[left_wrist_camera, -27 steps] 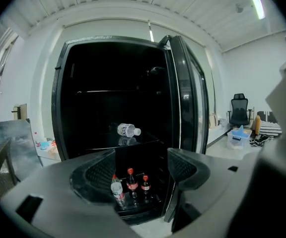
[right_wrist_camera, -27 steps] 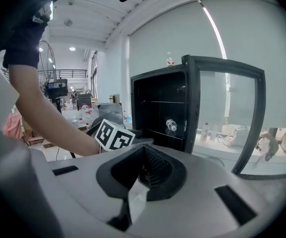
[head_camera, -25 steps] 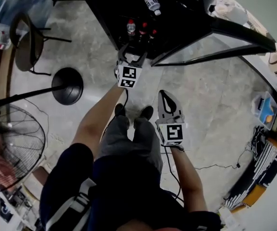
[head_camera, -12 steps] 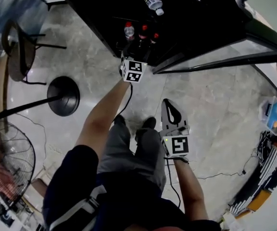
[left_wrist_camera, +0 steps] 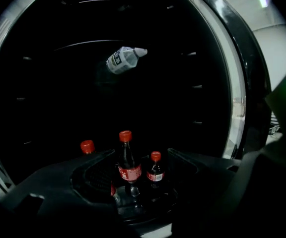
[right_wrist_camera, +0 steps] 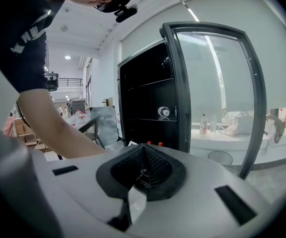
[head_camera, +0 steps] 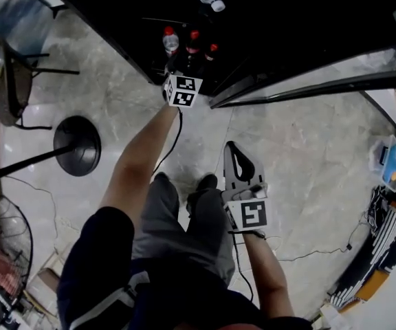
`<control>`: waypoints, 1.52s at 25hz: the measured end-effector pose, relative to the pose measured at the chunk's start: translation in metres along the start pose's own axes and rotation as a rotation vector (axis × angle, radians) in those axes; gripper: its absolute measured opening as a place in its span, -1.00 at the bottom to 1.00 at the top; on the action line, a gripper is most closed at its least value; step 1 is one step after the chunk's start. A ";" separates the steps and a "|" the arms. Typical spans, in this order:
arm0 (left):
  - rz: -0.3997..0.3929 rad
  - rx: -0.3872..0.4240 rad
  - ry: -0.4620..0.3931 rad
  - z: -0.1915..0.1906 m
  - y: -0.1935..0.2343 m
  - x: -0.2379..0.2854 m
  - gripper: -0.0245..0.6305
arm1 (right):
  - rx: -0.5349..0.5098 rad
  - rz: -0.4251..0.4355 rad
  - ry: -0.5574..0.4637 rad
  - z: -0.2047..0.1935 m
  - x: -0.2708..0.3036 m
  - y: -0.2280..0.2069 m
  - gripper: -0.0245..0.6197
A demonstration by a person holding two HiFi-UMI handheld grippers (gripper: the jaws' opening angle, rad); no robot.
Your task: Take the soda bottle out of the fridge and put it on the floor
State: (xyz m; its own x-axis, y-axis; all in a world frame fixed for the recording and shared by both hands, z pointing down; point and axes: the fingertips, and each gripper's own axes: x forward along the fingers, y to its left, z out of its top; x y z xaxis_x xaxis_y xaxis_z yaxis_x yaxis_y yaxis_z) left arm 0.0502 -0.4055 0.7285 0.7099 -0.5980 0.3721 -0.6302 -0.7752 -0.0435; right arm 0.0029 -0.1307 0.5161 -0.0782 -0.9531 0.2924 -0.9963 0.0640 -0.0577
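Left gripper view showed my left gripper [left_wrist_camera: 138,155] with its jaws spread wide, holding nothing. The soda bottle [left_wrist_camera: 126,158] stood between them, and I could not tell whether either jaw touched it. It stood upright at the bottom of the dark fridge [left_wrist_camera: 34,108], its long axis vertical, its red cap on top and its red label facing me.

A shorter soda bottle [left_wrist_camera: 155,168] stood just beside it on its right. A third one [left_wrist_camera: 87,146], on its left, showed only its red cap above my left jaw. Higher up, a water bottle [left_wrist_camera: 124,59] lay on its side on a shelf, cap towards the right.

My right gripper [right_wrist_camera: 144,150] was closed on nothing and hung well back over the floor [head_camera: 301,150], near the open glass door [head_camera: 322,81].
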 end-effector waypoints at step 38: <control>0.093 -0.048 -0.001 -0.059 0.040 0.120 0.06 | 0.162 0.023 -0.047 -0.088 0.016 -0.010 -0.87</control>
State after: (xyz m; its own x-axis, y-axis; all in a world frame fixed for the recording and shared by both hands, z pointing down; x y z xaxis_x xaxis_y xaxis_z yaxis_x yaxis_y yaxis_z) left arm 0.0913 -0.4960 0.8259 0.6481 -0.6669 0.3677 -0.7075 -0.7059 -0.0331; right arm 0.0085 -0.1204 0.6052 -0.0951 -0.9649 0.2447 -0.9752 0.0409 -0.2177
